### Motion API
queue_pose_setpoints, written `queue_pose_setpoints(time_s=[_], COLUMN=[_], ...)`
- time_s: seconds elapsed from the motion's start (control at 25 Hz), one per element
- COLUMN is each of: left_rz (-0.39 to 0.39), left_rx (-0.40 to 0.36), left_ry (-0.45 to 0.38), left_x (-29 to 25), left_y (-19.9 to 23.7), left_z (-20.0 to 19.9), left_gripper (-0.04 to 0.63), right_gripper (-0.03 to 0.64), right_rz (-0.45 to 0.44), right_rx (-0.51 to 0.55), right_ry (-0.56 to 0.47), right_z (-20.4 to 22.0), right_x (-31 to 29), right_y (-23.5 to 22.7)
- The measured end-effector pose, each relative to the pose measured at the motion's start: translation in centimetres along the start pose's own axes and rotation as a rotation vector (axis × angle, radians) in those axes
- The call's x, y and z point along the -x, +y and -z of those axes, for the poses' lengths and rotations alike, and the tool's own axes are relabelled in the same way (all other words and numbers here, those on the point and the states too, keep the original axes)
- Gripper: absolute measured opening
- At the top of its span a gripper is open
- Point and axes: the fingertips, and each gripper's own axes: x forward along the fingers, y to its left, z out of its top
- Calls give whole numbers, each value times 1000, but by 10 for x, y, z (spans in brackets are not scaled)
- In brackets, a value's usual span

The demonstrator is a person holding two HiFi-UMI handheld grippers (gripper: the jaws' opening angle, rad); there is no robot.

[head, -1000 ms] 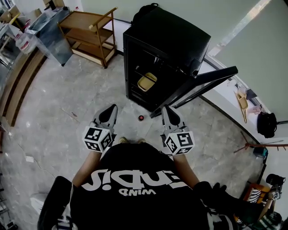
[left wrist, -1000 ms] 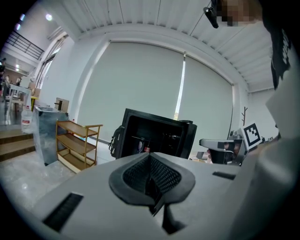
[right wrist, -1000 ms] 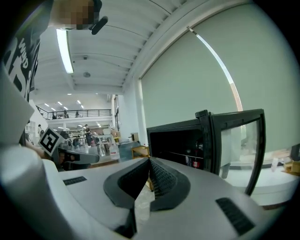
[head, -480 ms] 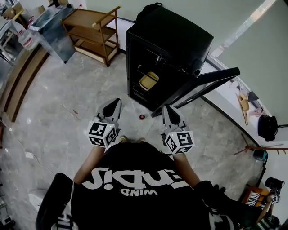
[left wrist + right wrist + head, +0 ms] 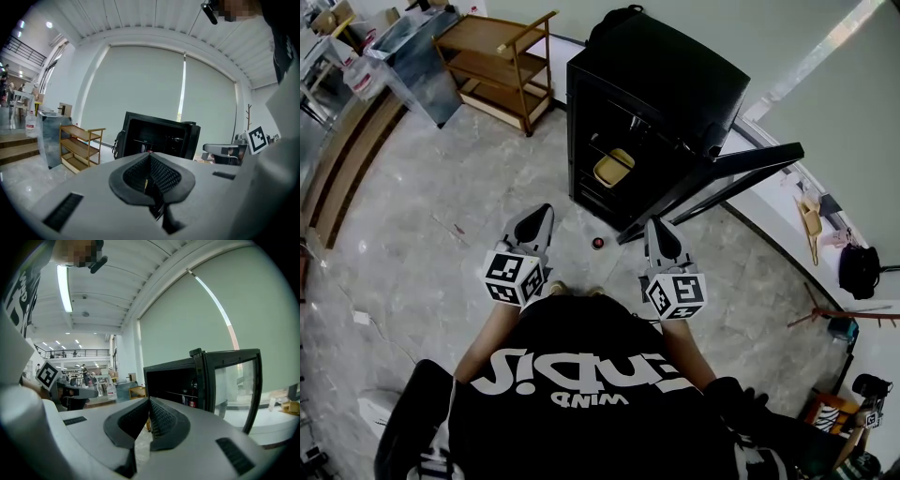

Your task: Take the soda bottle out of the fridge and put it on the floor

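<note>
The black fridge (image 5: 652, 89) stands ahead with its glass door (image 5: 727, 178) swung open to the right. A yellow container (image 5: 612, 169) sits on a shelf inside. On the floor just in front of the fridge stands a small dark thing with a red top (image 5: 598, 244); I cannot tell whether it is the soda bottle. My left gripper (image 5: 536, 217) and right gripper (image 5: 657, 230) are held side by side at waist height, pointing at the fridge, both shut and empty. The right gripper view shows red-labelled bottles (image 5: 192, 402) inside the fridge beyond the shut right gripper (image 5: 149, 400). The left gripper (image 5: 150, 155) also faces the fridge.
A wooden shelf cart (image 5: 497, 61) stands left of the fridge, with a metal cabinet (image 5: 412, 56) beyond it. Wooden steps (image 5: 342, 173) run along the far left. A low white ledge (image 5: 787, 216), a black bag (image 5: 860, 272) and a coat stand (image 5: 848, 307) are on the right.
The left gripper has drifted slightly right and forward. The right gripper has barely shifted. Both have stayed shut and empty.
</note>
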Motion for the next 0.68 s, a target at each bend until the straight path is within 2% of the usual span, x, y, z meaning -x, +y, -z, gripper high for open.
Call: queue_pose_setpoints(time_s=[0.68], left_rz=[-3], left_rx=[23], left_ry=[-7], left_x=[0], left_y=[2], left_z=[5], left_gripper=[6], right_gripper=[23], right_rz=[26], right_rx=[-19], right_ry=[10], right_z=[8], right_x=[1], right_y=[-6])
